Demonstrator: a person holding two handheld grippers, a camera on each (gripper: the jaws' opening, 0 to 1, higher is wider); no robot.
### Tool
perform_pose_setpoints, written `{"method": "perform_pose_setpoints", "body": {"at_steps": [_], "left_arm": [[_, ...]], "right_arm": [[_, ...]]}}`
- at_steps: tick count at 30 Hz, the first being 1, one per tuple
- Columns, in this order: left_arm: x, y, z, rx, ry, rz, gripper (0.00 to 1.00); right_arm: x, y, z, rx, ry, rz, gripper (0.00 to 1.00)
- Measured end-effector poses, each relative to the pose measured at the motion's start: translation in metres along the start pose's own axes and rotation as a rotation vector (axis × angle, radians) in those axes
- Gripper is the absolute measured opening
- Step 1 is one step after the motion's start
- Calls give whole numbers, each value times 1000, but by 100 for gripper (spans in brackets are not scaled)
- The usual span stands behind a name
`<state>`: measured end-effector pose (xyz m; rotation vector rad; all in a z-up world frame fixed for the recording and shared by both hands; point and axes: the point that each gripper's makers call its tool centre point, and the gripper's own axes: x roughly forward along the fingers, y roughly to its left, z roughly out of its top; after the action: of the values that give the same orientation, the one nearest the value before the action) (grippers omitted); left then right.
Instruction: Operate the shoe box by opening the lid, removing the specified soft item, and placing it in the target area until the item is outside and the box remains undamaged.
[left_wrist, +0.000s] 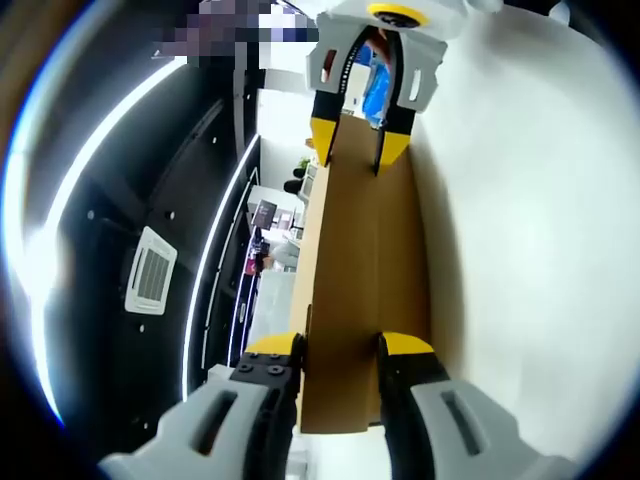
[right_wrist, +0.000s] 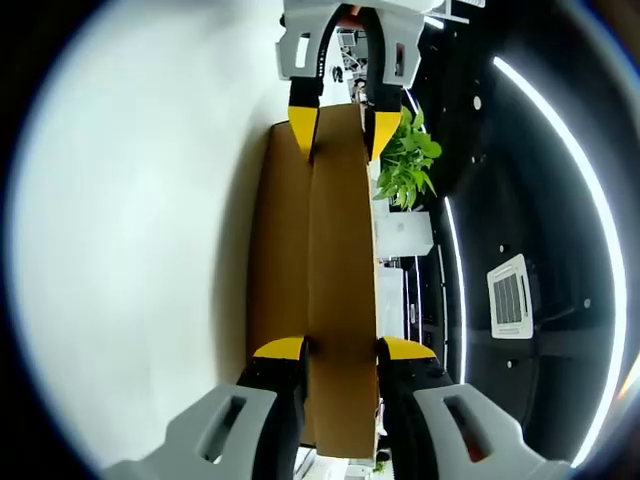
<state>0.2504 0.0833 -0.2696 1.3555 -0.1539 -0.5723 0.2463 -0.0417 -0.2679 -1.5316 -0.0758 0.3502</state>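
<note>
A long brown cardboard shoe box lid (left_wrist: 365, 270) runs straight away from me in the left gripper view, seen along its length. My left gripper (left_wrist: 340, 350) is shut on its near end, one yellow-tipped jaw on each side. The right gripper (left_wrist: 360, 135) clamps the far end at the top of that view. In the right gripper view the same lid (right_wrist: 340, 250) stretches upward, with a darker side face on its left. My right gripper (right_wrist: 342, 350) is shut on its near end, and the left gripper (right_wrist: 340, 125) holds the far end. The soft item is hidden.
A broad white surface (left_wrist: 540, 250) (right_wrist: 150, 250) lies along one side of the lid. On the other side is a dark ceiling with light strips and a square vent (left_wrist: 150, 270) (right_wrist: 510, 295). A green plant (right_wrist: 405, 165) stands beyond the lid.
</note>
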Motion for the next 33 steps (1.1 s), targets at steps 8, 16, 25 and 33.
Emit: {"method": "perform_pose_setpoints", "body": {"at_steps": [8,16,25,33], "left_arm": [[0,0,1,9,-20,-3,30],[2,0,2,3,-34,-9,30],[1,1,1,9,-43,-9,30],[1,0,3,10,-55,-10,30]], "right_arm": [[-4,1,1,34,15,0,27],[6,7,-7,-13,29,33,36],[6,0,-4,-7,2,15,28],[-2,2,1,15,27,4,27]]}}
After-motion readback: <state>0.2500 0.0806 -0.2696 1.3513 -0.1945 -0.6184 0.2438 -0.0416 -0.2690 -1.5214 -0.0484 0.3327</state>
